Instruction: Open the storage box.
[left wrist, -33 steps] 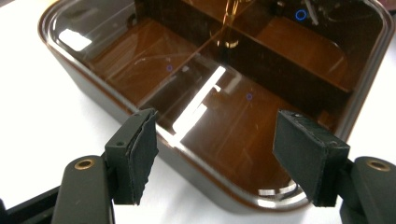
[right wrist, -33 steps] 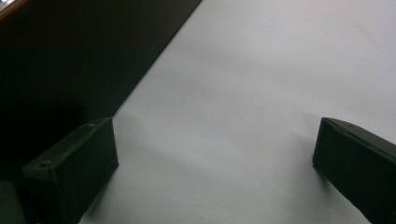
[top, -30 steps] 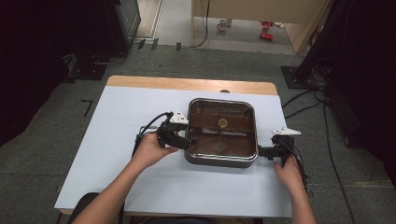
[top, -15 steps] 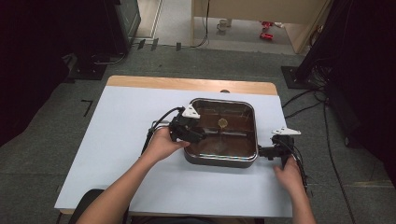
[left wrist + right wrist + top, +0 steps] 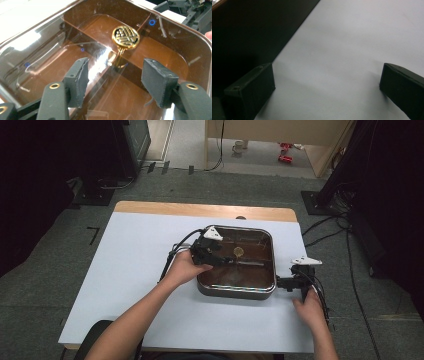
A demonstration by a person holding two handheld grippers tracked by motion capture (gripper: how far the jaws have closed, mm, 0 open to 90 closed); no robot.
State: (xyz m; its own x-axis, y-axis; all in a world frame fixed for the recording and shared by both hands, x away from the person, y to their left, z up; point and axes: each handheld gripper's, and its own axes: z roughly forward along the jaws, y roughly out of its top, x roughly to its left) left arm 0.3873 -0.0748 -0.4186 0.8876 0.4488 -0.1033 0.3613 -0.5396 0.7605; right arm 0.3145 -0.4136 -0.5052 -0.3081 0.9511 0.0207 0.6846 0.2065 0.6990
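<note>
Brown-tinted glass is covering the square pan (image 5: 239, 292) right of the table's (image 5: 125, 270) centre, and its gold knob (image 5: 125, 37) is standing untouched on the lid's (image 5: 62, 53) middle. The left gripper (image 5: 116, 80) is hovering just short of the knob, its jaws having just been narrowing with nothing between them. The right gripper (image 5: 282, 283) is waiting with jaws apart beside the pan's right wall. Gripping and lifting, I judge, are remaining.
</note>
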